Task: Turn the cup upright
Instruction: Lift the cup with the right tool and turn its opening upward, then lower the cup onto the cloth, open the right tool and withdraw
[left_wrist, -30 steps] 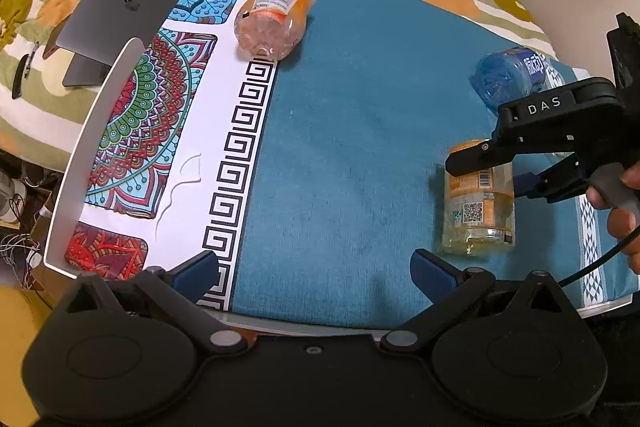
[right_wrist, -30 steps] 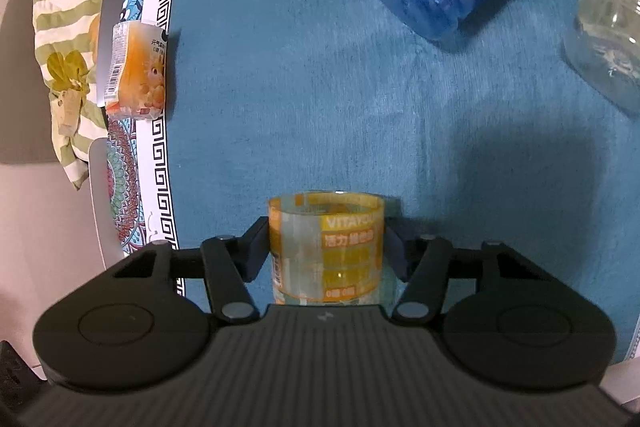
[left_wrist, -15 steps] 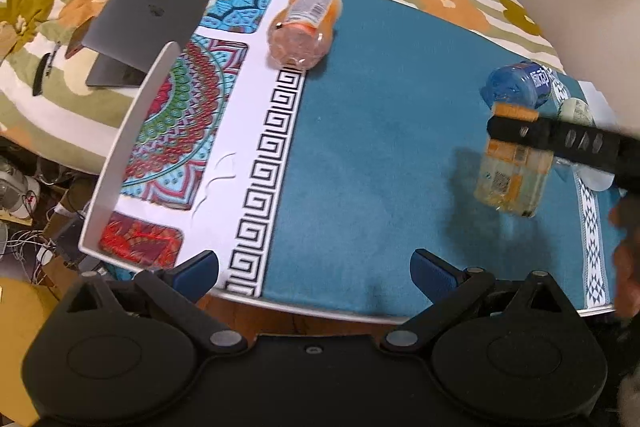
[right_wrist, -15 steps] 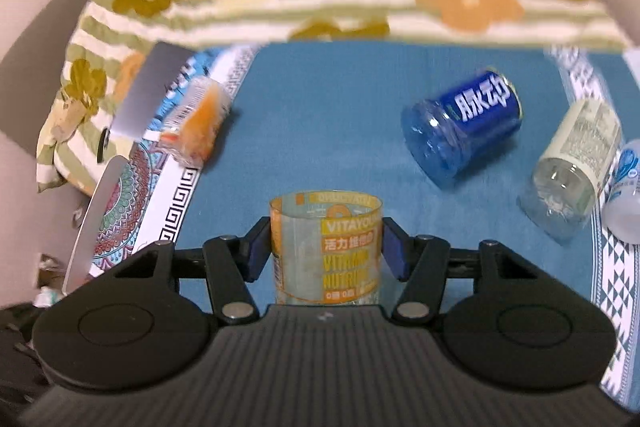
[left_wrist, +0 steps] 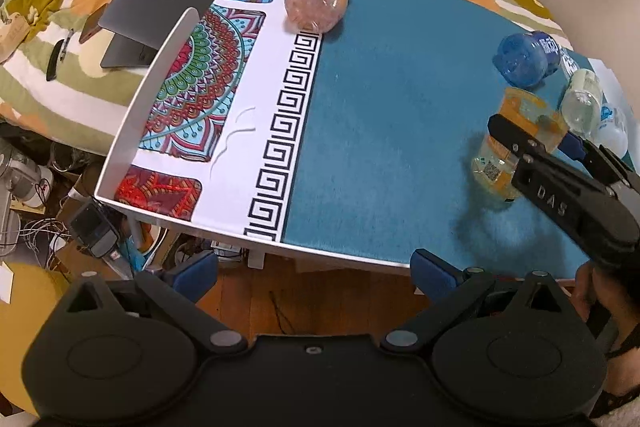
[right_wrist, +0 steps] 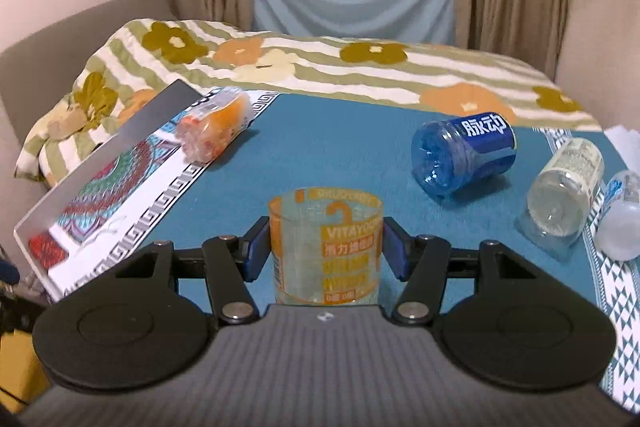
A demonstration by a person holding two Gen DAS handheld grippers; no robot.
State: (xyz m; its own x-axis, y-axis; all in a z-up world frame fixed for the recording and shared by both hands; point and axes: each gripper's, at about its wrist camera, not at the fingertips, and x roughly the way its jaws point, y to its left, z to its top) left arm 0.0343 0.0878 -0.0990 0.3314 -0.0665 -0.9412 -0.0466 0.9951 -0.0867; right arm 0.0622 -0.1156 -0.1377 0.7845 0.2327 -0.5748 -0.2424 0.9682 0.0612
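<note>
The clear cup with orange bands and "VITAYOU" print (right_wrist: 325, 247) stands mouth up between my right gripper's (right_wrist: 325, 247) blue pads, which are shut on its sides. In the left wrist view the same cup (left_wrist: 506, 147) stands upright at the right of the teal cloth, with its base at or just above the cloth, and the right gripper (left_wrist: 528, 135) clamps it from the near right. My left gripper (left_wrist: 316, 273) is open and empty, held off the table's near edge above the floor.
An orange cup (left_wrist: 320, 1) lies on its side at the far left of the cloth. A blue cup (right_wrist: 464, 157), a clear cup (right_wrist: 564, 195) and a whitish cup (right_wrist: 622, 223) lie on their sides at the right. A laptop (left_wrist: 154, 7) rests on the flowered bedspread.
My right gripper has turned the orange-banded cup from lying on its side to mouth up. The left gripper has pulled back past the table's near edge.
</note>
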